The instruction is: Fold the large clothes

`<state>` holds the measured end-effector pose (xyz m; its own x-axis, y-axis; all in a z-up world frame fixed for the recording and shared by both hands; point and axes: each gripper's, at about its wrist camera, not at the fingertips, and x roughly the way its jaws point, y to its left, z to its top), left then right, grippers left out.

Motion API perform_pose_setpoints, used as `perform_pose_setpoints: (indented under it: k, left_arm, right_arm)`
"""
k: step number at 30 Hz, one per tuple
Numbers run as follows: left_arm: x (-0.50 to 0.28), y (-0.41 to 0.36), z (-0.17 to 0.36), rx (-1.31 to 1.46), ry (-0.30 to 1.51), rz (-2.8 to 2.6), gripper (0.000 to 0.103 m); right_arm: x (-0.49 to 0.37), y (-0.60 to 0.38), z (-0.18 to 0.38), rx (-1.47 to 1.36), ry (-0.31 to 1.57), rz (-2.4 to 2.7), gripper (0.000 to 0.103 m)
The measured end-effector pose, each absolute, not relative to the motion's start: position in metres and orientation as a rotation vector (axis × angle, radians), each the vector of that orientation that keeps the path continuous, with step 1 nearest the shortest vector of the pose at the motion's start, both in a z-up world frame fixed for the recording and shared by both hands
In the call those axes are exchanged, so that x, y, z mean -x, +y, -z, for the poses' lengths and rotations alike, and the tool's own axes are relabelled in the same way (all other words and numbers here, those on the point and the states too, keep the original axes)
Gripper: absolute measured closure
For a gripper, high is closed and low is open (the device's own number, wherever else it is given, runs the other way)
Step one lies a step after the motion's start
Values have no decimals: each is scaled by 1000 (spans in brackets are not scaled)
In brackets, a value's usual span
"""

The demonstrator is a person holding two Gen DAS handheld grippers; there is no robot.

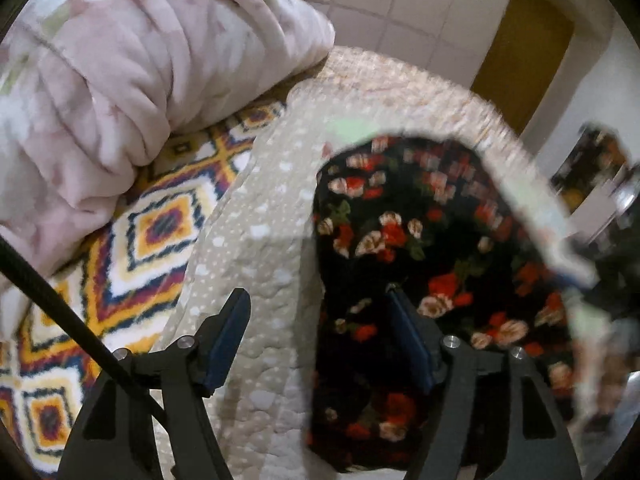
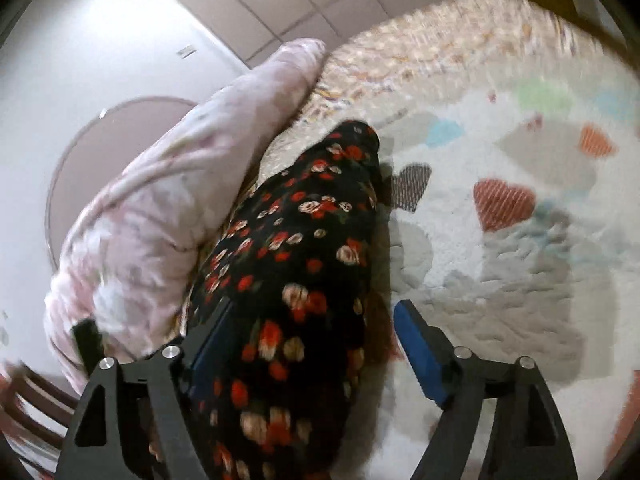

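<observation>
Both grippers, left gripper and right gripper, gape wide around the black floral garment beside the pink quilt, apparently ungripped through blur, so closing could pinch bedding underneath.

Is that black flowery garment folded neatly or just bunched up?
Bunched up: the black floral garment lies as a rumpled mound on the quilt, with no flat, squared edges.

One black floral garment, one pink quilt, one heart-patterned blanket and one diamond-patterned rug are counted.
</observation>
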<state>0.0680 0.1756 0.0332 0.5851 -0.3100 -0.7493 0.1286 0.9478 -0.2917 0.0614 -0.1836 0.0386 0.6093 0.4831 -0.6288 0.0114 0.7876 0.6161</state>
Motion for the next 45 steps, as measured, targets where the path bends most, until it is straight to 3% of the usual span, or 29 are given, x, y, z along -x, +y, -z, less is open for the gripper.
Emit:
perform_pose_setpoints:
  k: [4, 16, 23, 32, 34, 35, 38, 45]
  left_arm:
    - [-79, 198, -44, 340, 879, 274, 31]
    - [-107, 181, 13, 456, 990, 542, 1]
    - [-98, 176, -5, 419, 966, 445, 1]
    - [-37, 167, -63, 179, 836, 175, 1]
    - [-32, 158, -61, 120, 851, 136, 1]
    - [-31, 155, -57, 101, 865, 117, 4]
    - [-36, 150, -33, 77, 932, 69, 12]
    - [-36, 153, -8, 106, 961, 57, 13]
  right_arm:
    - [-91, -182, -12, -694, 937, -336, 16]
    - [-139, -153, 40, -856, 1024, -562, 9]
    - [-135, -154, 35, -808, 1024, -506, 11]
    - [-58, -175, -38, -597, 894, -318, 11]
    - [-34, -174, -57, -563, 848, -300, 20]
    - [-26, -172, -63, -554, 835, -302, 35]
    - [-8, -149, -70, -493, 857, -352, 65]
    - [-4, -96, -31, -289, 946, -335, 67]
